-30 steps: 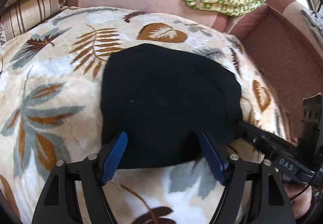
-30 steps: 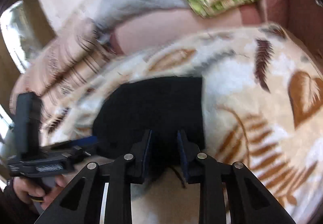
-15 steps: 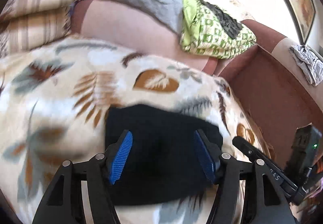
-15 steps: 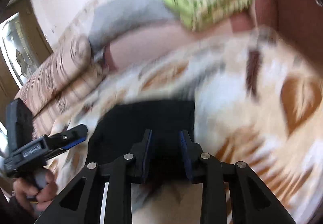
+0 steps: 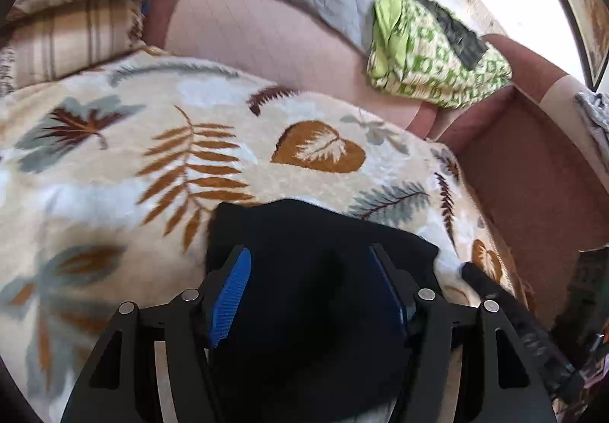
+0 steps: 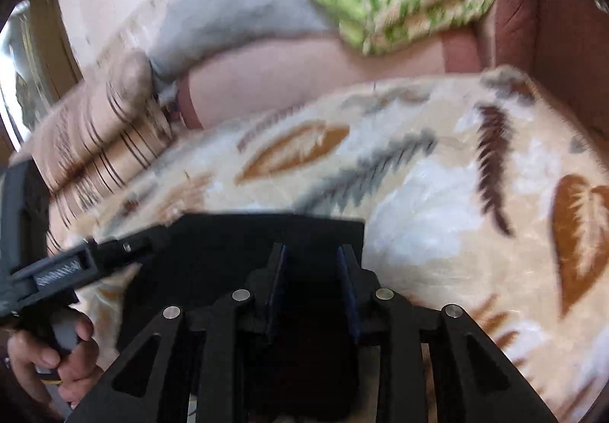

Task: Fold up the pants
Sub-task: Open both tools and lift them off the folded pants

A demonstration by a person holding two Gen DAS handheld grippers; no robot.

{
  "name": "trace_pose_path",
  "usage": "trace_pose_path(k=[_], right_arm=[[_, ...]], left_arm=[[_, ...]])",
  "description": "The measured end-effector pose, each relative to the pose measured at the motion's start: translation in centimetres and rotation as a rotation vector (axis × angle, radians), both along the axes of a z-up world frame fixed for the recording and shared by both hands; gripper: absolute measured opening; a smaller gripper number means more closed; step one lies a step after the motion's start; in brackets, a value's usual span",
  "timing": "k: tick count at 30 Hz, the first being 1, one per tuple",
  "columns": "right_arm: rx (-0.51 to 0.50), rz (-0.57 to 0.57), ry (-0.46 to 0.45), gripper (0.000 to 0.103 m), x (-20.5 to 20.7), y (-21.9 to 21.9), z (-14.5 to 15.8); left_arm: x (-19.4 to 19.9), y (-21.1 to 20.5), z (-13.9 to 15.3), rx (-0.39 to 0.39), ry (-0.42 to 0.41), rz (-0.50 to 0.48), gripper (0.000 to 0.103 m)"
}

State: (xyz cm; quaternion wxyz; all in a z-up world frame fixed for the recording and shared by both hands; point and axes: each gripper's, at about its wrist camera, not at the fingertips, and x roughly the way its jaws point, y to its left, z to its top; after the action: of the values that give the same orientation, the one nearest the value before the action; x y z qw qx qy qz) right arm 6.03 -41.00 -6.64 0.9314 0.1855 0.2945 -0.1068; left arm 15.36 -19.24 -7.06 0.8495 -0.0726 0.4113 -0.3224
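We see the black pants [image 5: 304,308], folded into a compact dark block, lying on the leaf-print blanket [image 5: 114,164] that covers the sofa seat, near its front edge & toward the right side of the blanket in the left wrist view.

Left gripper [image 5: 308,293]: blue pads stand wide apart, w/ the pants directly below & between them. The cloth fills the gap, but neither pad visibly presses into it; its jaws are opening. The far edge of the pants sits just past the fingertips.

Right gripper [image 6: 312,278]: fingers much closer together, gap narrow, also over the pants, near their right edge. Black cloth shows in the gap, but we can't tell if the pads pinch it – dark on dark, frame blurred.

In the right wrist view the left gripper [image 6: 114,251] comes in from the left, tip at the pants' left side, a hand [image 6: 57,358] on its handle.

Orientation: the folded block reads roughly rectangular, its long axis running left-right across both views, parallel to the sofa backrest [image 5: 259,31]. Waist vs. hem end: can't tell.

A green patterned cloth [image 5: 430,53] sits on the backrest, well apart from the pants.
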Motion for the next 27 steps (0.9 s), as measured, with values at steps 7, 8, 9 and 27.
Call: trace_pose_path(k=[7, 8, 9, 27], right_arm=[[0.036, 0.025, -0.102, 0.067, -7.6, 2.8, 2.7], [0.057, 0.012, -0.112, 0.070, -8.4, 2.8, 2.9], [0.075, -0.005, -0.112, 0.070, -8.9, 2.9, 2.9], [-0.026, 0.089, -0.031, 0.071, -9.5, 7.3, 2.5]], left_arm=[[-9.2, 3.1, 1.8, 0.028, -0.090, -0.042, 0.083], [-10.7, 3.4, 1.4, 0.066, -0.093, -0.044, 0.083], [-11.6, 3.6, 1.1, 0.092, -0.100, -0.046, 0.083], [-14.3, 3.1, 1.9, 0.202, -0.146, -0.019, 0.091]])
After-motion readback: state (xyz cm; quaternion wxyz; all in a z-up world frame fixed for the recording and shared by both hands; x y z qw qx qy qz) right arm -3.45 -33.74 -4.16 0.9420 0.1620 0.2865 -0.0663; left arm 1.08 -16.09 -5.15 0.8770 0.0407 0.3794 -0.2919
